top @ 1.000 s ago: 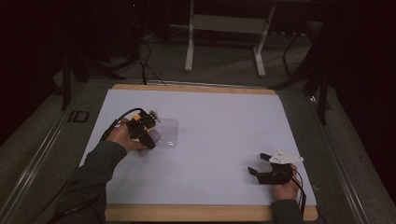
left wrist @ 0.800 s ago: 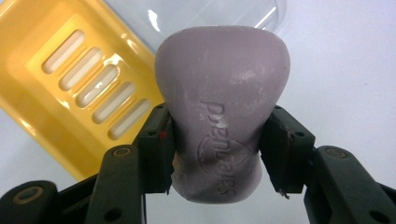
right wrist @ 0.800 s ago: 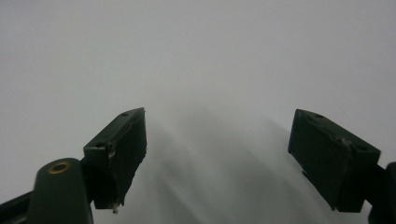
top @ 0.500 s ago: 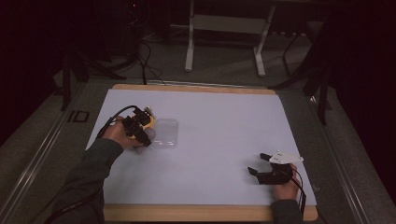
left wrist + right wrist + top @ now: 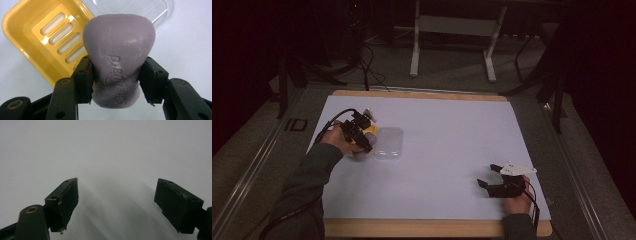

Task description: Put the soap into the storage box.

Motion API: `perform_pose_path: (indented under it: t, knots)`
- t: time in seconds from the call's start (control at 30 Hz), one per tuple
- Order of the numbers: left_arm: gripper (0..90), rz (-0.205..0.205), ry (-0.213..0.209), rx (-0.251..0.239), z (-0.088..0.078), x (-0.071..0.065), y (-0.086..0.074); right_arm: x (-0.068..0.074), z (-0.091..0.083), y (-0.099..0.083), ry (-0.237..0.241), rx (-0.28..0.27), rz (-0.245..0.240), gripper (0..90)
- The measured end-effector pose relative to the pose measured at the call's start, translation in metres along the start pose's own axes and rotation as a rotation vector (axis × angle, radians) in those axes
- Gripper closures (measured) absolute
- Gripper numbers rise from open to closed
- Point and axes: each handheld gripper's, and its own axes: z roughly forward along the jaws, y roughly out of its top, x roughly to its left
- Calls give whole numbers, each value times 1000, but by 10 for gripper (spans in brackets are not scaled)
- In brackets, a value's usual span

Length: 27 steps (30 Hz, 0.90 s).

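A purple soap bar (image 5: 117,50) with an embossed brand name is held in my left gripper (image 5: 116,80), whose pads press on its narrow waist. It hangs over the edge of a yellow slotted soap dish (image 5: 37,32). A clear plastic lid (image 5: 140,7) lies just beyond. In the high view the left gripper (image 5: 359,134) sits over the yellow dish (image 5: 372,131) at the sheet's left, with the clear lid (image 5: 390,143) beside it on the right. My right gripper (image 5: 489,176) rests near the front right corner. Its jaws stand wide apart with nothing between them (image 5: 117,202).
A white sheet (image 5: 447,130) covers a wooden board (image 5: 422,229) on a grey table. Cables (image 5: 372,70) and a metal stand (image 5: 452,30) stand on the dark floor beyond the far edge.
The left hand has shifted slightly toward the far left with the soap in its jaws. The right hand has stayed where it was.
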Motion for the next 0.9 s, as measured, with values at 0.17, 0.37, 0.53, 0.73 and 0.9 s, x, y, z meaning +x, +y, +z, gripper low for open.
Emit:
perform_pose_path:
  t: [0.17, 0.37, 0.53, 0.73, 0.9]
  knots:
    - [498, -20, -3, -1, -1, 6, 2, 0, 0, 0, 1, 2, -2, 191]
    - [498, -38, 1, -1, 0, 12, 3, 0, 0, 0, 1, 3, -2, 191]
    - [498, -56, -2, -5, 0, 18, 3, 0, 1, 0, 2, 6, -1, 191]
    - [498, -80, 2, -7, 0, 25, 3, 0, 1, 0, 3, 7, 0, 191]
    - [498, -93, 6, -4, -1, 30, 6, 0, 1, 0, 2, 9, -2, 191]
